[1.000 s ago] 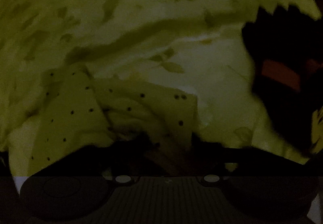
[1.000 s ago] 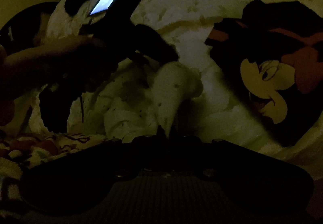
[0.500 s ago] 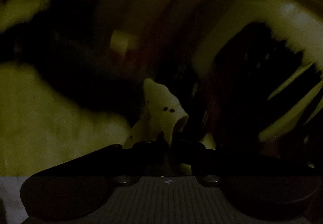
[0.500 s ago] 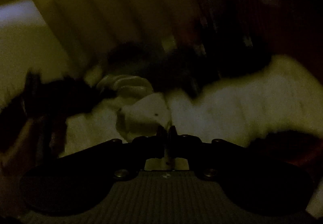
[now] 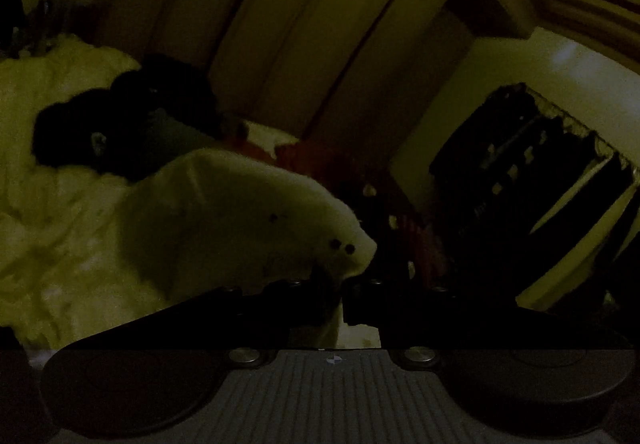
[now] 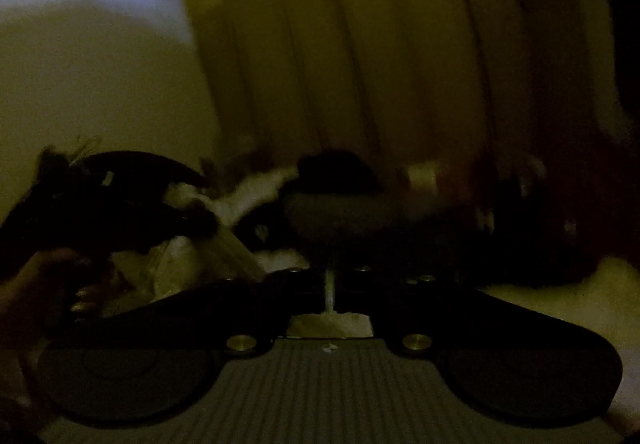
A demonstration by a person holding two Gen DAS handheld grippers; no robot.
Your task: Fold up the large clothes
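The scene is very dark. A pale garment with small black dots (image 5: 240,220) hangs from my left gripper (image 5: 340,280), which is shut on its edge and holds it lifted above the bed. My right gripper (image 6: 330,276) is shut on a thin strip of the same pale cloth (image 6: 330,288). In the right wrist view the garment stretches left as a taut band (image 6: 236,248) toward the other hand-held gripper (image 6: 120,212) and the hand on it (image 6: 52,276).
A pale bedspread (image 5: 48,236) lies below at left with a dark garment (image 5: 120,132) on it. Tall wardrobe doors (image 5: 320,44) stand behind. A dark window with curtains (image 5: 532,172) is at right. Pale bedding (image 6: 592,304) shows at lower right.
Both grippers have risen from the bed with the dotted garment pinched, and the views have swung up from the bedspread to the wardrobe and wall. The garment now spreads wider from the left gripper.
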